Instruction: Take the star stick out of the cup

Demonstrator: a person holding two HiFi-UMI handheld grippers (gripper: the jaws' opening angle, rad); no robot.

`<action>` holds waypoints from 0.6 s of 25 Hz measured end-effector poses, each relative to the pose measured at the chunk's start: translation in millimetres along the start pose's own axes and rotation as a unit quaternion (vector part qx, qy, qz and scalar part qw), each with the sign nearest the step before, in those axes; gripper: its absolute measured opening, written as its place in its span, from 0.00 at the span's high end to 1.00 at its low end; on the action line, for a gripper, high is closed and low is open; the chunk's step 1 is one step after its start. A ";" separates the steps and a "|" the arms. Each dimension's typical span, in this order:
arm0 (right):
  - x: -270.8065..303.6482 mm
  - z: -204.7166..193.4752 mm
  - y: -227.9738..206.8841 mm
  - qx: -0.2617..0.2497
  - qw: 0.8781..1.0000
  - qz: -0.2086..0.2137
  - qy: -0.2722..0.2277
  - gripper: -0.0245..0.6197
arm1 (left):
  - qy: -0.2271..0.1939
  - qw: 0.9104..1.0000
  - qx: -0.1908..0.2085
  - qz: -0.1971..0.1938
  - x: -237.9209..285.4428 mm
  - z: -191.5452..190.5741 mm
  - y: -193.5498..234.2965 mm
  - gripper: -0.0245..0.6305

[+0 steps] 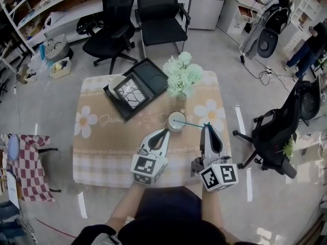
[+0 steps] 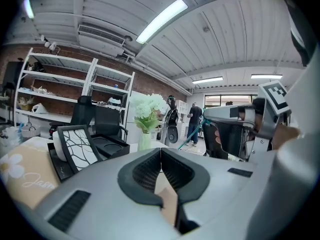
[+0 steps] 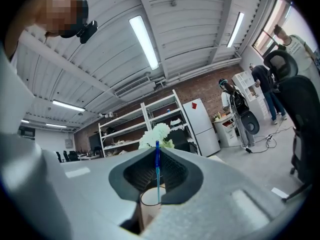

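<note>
Nearest, at 7 o'clock of the cup (image 1: 177, 121): left gripper (image 1: 166, 131), fingers closed on the cup's near wall, likely to hold it down on the surface (image 1: 97, 137) against the pull.

At 3 o'clock: right gripper (image 1: 206, 126), fingers pinched shut on the upper end of the star stick (image 1: 191, 124). Lower end inside the cup, shaft slanting across the rim, so not yet out. Seems to call for a lift along that slant, to avoid tipping the cup.

Farther, at 12 o'clock, near the cup: vase of pale flowers (image 1: 182, 75), close to any forward sweep. At 10 o'clock: black tray (image 1: 150, 75) with a framed picture (image 1: 131, 92). Beyond the surface: office chairs (image 1: 161, 14).
</note>
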State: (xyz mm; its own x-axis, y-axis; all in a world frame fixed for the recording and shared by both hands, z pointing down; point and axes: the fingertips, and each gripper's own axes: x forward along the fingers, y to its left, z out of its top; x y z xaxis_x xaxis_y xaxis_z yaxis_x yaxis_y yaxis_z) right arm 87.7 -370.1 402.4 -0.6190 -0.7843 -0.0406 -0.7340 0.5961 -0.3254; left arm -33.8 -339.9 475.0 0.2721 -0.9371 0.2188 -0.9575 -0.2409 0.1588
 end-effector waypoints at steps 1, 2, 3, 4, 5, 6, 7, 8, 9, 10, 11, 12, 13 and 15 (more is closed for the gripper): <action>-2.5 2.3 2.1 -0.001 1.000 -0.003 -0.005 0.94 | 0.000 1.000 -0.001 -0.001 -1.9 1.4 -0.3 0.95; -5.1 5.1 3.3 -0.003 1.000 -0.008 -0.010 0.94 | 0.000 1.000 -0.001 -0.005 -3.7 2.6 -1.7 0.95; -7.8 7.9 4.1 -0.004 1.000 -0.014 -0.014 0.94 | 0.000 1.000 0.000 -0.009 -5.5 3.5 -4.0 0.95; -10.4 10.2 5.0 -0.006 1.000 -0.020 -0.019 0.94 | 0.000 1.000 0.002 -0.015 -7.7 4.0 -6.4 0.95; -13.0 11.9 6.2 -0.007 0.999 -0.025 -0.022 0.94 | 0.001 1.000 0.004 -0.019 -10.2 4.0 -7.8 0.95; -15.3 13.2 8.1 -0.009 0.999 -0.028 -0.026 0.94 | 0.001 1.000 0.006 -0.022 -12.7 3.4 -8.2 0.95; -17.4 14.5 10.5 -0.012 0.999 -0.030 -0.028 0.94 | 0.000 1.000 0.007 -0.025 -15.1 3.0 -7.8 0.95; -19.4 15.9 13.1 -0.016 0.999 -0.031 -0.031 0.94 | -0.001 1.000 0.006 -0.028 -17.2 3.5 -7.3 0.95; -21.4 17.2 15.5 -0.018 0.999 -0.033 -0.034 0.94 | -0.002 1.000 0.006 -0.029 -19.4 4.7 -6.8 0.95; -23.5 18.1 17.4 -0.020 0.999 -0.035 -0.036 0.94 | -0.002 0.999 0.007 -0.031 -21.9 5.8 -6.4 0.95; -25.6 18.7 19.2 -0.021 0.998 -0.038 -0.038 0.94 | -0.003 0.999 0.008 -0.032 -24.6 6.7 -6.1 0.95; -27.5 19.4 21.2 -0.021 0.998 -0.042 -0.041 0.94 | -0.005 0.999 0.008 -0.034 -27.3 8.0 -5.9 0.95; -29.5 20.4 23.3 -0.021 0.998 -0.045 -0.044 0.94 | -0.009 0.999 0.009 -0.036 -30.0 9.3 -5.6 0.95; -34.0 24.0 27.7 -0.021 0.997 -0.052 -0.052 0.94 | -0.012 0.999 0.009 -0.039 -34.8 10.3 -5.2 0.95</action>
State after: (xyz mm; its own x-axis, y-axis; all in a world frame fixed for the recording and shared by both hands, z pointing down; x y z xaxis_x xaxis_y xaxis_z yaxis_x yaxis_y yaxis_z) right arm 95.2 -331.0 372.0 -0.5082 -0.8546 -0.1064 -0.8051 0.5153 -0.2936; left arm -39.3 -308.7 456.7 0.3446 -0.9208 0.1827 -0.9347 -0.3185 0.1576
